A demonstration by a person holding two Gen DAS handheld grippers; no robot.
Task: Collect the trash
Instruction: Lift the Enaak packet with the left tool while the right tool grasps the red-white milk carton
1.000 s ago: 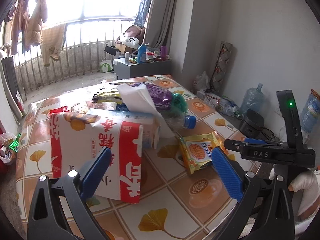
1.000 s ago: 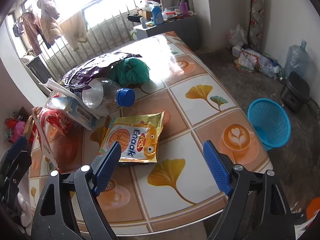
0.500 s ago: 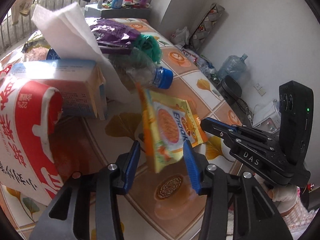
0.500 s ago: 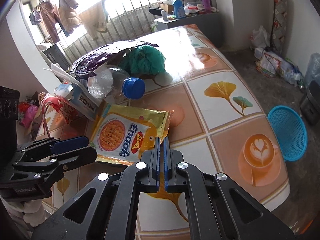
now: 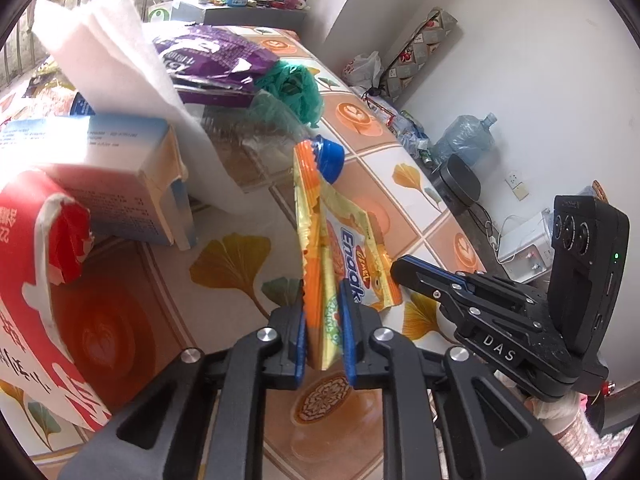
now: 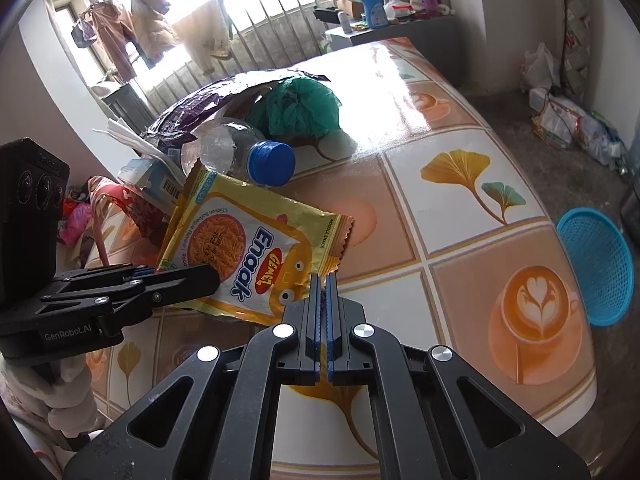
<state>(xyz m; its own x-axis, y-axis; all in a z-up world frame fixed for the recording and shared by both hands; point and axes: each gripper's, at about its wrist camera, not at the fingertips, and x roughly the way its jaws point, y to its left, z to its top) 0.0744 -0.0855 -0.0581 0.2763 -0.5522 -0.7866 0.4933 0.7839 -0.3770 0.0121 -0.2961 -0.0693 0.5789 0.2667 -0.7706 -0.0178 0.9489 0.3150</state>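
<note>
yellow noodle snack packet (image 5: 320, 280) stands nearly on edge at the centre of the left wrist view, its lower end between the blue pads of the left tongs (image 5: 324, 332). those jaws are closing on it and the pads already press the folded foil. in the right wrist view the same packet (image 6: 244, 256) lies tilted left of centre, with the left tongs (image 6: 172, 280) reaching in from the left edge across its lower corner. the right tongs (image 6: 323, 312) sit at bottom centre, jaws fully closed with nothing between them, just beside the packet's lower right edge.

behind the packet, a clear bottle with a blue cap (image 6: 270, 162) lies on its side, and a crumpled green bag (image 6: 298, 108) and a purple wrapper (image 6: 208, 104) sit further up. a blue and white box (image 5: 92, 168) and a red and white carton (image 5: 36, 288) fill the left of the left wrist view. all rest on the tiled tabletop (image 6: 460, 184). a blue basket (image 6: 596, 268) stands on the floor at the right edge.
</note>
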